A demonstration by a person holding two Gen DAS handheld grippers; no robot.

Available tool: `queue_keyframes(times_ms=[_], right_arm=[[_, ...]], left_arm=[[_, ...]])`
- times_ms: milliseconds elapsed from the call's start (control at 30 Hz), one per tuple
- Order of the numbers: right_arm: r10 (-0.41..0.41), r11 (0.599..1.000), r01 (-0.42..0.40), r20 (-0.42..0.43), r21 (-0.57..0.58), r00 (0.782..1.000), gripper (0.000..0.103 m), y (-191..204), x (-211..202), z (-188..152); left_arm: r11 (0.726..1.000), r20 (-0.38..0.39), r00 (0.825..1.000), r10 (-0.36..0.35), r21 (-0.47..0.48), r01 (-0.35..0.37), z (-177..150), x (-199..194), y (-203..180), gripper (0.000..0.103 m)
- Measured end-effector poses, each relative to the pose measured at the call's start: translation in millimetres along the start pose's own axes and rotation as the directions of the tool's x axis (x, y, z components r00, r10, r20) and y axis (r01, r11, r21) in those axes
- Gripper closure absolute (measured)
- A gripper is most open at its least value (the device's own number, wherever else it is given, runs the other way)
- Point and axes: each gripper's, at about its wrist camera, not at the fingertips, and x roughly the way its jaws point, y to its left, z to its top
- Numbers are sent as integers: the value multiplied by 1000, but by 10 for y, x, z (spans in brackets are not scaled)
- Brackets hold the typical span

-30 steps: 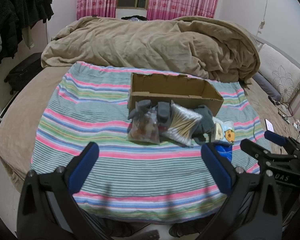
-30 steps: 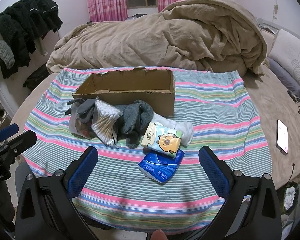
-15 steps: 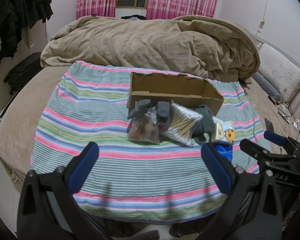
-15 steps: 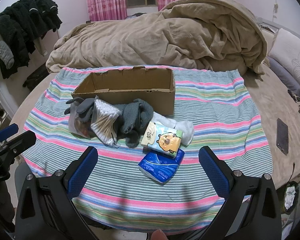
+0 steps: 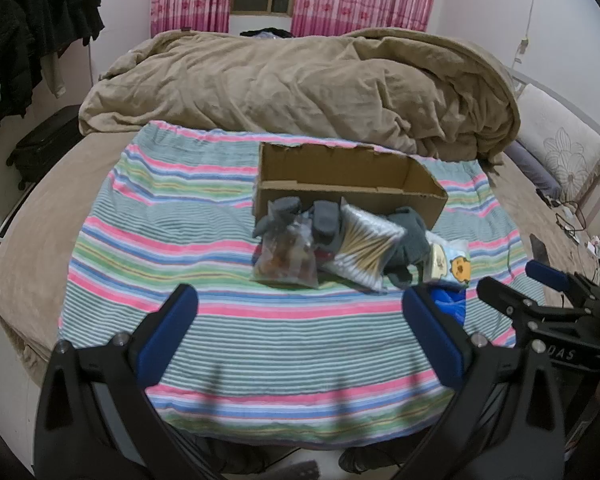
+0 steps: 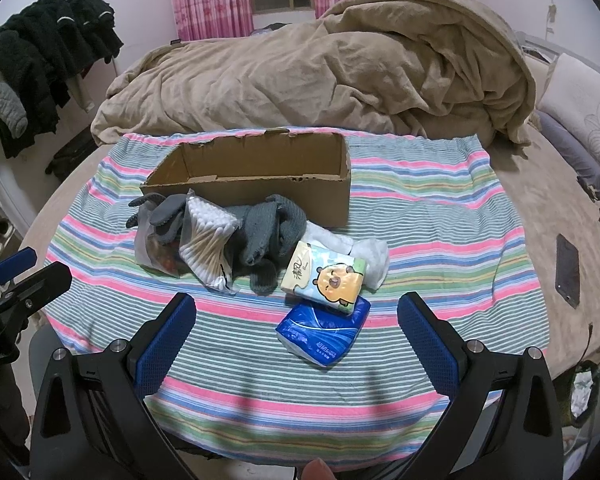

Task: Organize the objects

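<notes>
Nothing among our things has shifted since a second ago; only the phone on the bed has gone dark. Left to right on the striped blanket: our left tongs spread wide and empty, snack bag, cotton swabs, grey gloves, cartoon tissue pack overlapping the blue tissue pack, all before the cardboard box; our right tongs gape, released.
</notes>
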Motion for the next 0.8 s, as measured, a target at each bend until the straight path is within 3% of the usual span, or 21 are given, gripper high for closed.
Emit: queue_keyframes(times_ms=[800], right_arm=[[3, 1000, -3, -6, 4, 1000, 1, -10, 85, 1]], left_arm=[[1000, -8, 1000, -2, 8, 2, 51, 117, -14, 0]])
